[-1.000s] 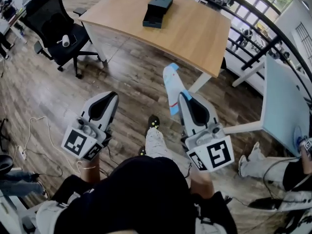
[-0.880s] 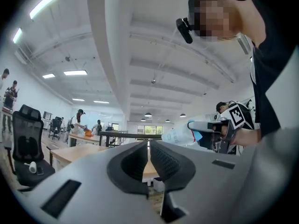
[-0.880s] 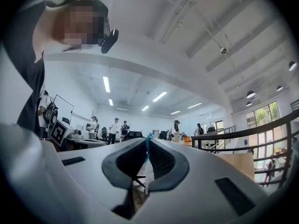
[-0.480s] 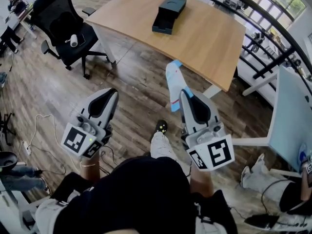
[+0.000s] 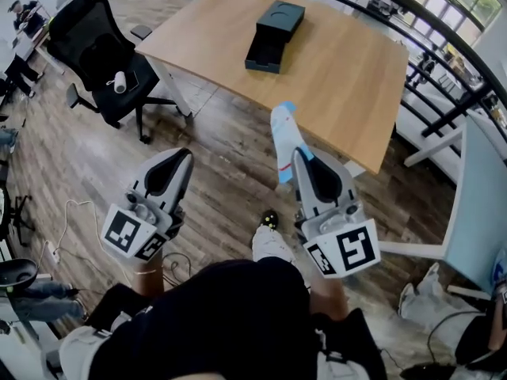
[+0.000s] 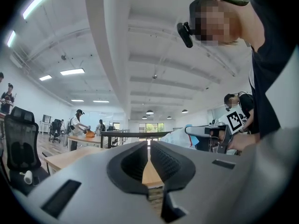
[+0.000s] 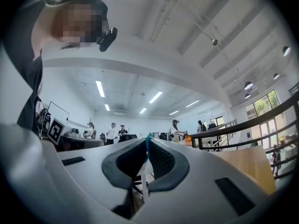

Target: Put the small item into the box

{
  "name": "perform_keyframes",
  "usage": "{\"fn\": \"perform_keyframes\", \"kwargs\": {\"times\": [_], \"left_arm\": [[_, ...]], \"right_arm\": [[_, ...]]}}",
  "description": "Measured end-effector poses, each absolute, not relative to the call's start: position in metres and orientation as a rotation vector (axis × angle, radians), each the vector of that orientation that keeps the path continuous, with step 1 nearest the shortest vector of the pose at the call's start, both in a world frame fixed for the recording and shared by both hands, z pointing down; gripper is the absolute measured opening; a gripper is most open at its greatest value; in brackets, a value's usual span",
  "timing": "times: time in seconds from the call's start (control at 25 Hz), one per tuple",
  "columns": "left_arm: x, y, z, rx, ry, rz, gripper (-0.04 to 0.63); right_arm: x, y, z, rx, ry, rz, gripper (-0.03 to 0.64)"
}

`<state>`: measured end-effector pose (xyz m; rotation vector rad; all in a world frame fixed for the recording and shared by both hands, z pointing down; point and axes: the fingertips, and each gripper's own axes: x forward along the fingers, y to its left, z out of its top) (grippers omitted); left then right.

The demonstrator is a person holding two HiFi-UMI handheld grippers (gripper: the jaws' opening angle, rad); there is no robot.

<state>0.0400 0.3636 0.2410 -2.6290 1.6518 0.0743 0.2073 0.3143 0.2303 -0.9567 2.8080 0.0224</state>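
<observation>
A dark box (image 5: 269,32) lies open on the wooden table (image 5: 341,70) ahead of me, its lid part at the far end. My right gripper (image 5: 304,161) is held over the wood floor, short of the table, shut on a small white and blue packet (image 5: 283,141) that sticks out forward and upward. A teal edge of the packet (image 7: 147,149) shows between the jaws in the right gripper view. To the left, at about the same height, my left gripper (image 5: 176,161) is shut with nothing in it. The left gripper view shows the packet (image 6: 183,136) at the right.
A black office chair (image 5: 95,38) with a small white object (image 5: 120,81) on its seat stands left of the table. A black railing (image 5: 444,70) runs behind the table, and a pale table (image 5: 483,204) stands at the right. Cables (image 5: 67,216) lie on the floor at left. People stand far off.
The table and box have shifted lower and more central in the head view as I step closer. Both grippers keep the same pose, the right still holding the packet.
</observation>
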Motion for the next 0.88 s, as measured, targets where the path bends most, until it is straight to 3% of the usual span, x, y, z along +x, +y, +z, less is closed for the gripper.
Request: {"fn": "perform_keyframes", "kwargs": {"times": [0.88], "left_arm": [[0.025, 0.219, 0.22, -2.606, 1.688, 0.056, 0.026]], "right_arm": [[0.184, 0.167, 0.206, -0.885, 2.832, 0.018, 0.028]]}}
